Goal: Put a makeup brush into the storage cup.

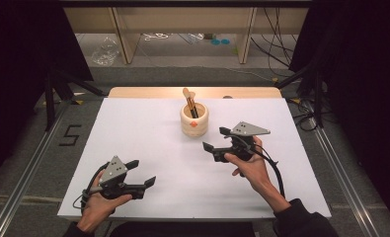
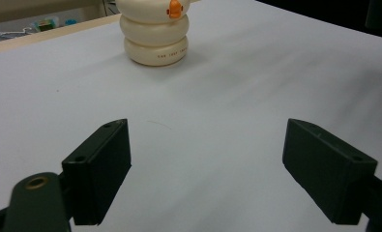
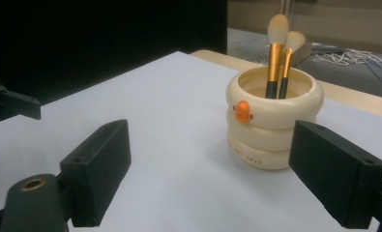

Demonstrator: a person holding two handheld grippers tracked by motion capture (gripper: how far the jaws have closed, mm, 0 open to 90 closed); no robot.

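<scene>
A cream ringed cup [image 1: 194, 120] [image 2: 154, 36] [image 3: 271, 121] with an orange duck beak stands upright near the far middle of the white table [image 1: 148, 143]. Two makeup brushes [image 1: 189, 102] [image 3: 278, 55] with gold ferrules stand in it. My right gripper [image 1: 216, 139] [image 3: 217, 179] is open, a little to the right of the cup and nearer the person, with nothing between its jaws. My left gripper [image 1: 141, 173] [image 2: 213, 174] is open near the table's front left, far from the cup, and holds nothing.
The white sheet covers a wooden table whose far edge [image 1: 192, 92] shows behind the cup. Dark curtains flank both sides. Metal rails [image 1: 24, 173] run along the floor on the left and right. Cables [image 1: 276, 54] lie on the floor beyond.
</scene>
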